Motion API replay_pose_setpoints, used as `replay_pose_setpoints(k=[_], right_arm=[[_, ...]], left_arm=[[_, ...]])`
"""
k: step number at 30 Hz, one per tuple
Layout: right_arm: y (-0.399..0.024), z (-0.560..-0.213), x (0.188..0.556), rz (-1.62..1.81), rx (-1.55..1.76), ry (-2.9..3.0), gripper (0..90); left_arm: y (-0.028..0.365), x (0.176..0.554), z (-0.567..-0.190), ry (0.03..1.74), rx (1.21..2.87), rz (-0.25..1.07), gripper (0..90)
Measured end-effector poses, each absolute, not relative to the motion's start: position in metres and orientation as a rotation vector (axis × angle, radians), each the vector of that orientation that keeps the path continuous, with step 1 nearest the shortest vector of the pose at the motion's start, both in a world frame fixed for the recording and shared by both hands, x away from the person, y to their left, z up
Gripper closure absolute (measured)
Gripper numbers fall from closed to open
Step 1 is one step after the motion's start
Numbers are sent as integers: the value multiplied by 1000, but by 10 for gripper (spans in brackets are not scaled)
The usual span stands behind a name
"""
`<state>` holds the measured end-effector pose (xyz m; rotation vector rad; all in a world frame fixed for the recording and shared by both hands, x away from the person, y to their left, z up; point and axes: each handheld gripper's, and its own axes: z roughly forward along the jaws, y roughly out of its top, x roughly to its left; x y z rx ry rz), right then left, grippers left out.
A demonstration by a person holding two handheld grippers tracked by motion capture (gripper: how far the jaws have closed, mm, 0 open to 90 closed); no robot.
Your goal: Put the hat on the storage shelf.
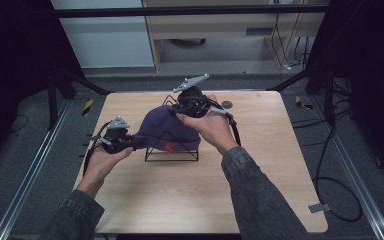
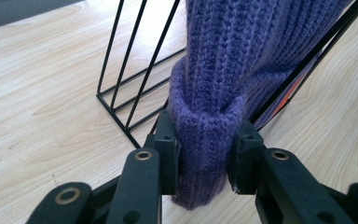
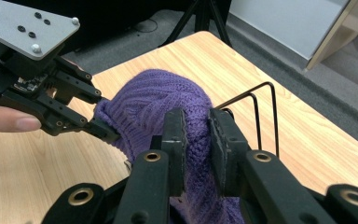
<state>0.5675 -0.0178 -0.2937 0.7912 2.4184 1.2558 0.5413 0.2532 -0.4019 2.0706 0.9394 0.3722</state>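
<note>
On the wooden table [image 1: 260, 165], a purple hat [image 1: 167, 127] sits over a black wire stand [image 1: 172, 155]; the left gripper [image 2: 205, 154] pinches its brim, the right gripper [image 3: 196, 140] its top.

Purple ribbed knit beanie [image 1: 167, 131] with red-orange logo near its cuff, draped over black wire rack [image 1: 172, 154] at centre of light wooden table [image 1: 260, 165]; folded cuff bunched at left edge.

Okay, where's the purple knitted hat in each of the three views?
High view: the purple knitted hat is at table centre, draped over the black wire rack.
Left gripper view: centre, its folded brim pinched between the jaws.
Right gripper view: centre, jaws closed on it.
Shared landmark: the black wire rack.
</note>
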Motion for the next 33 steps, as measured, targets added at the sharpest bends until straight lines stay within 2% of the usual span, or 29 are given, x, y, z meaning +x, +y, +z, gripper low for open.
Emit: replay_pose_setpoints(k=[33], right_arm=[[10,-305,566,1213,750,2497,769]], left_arm=[[269,544,-433,971,2066,307,667]])
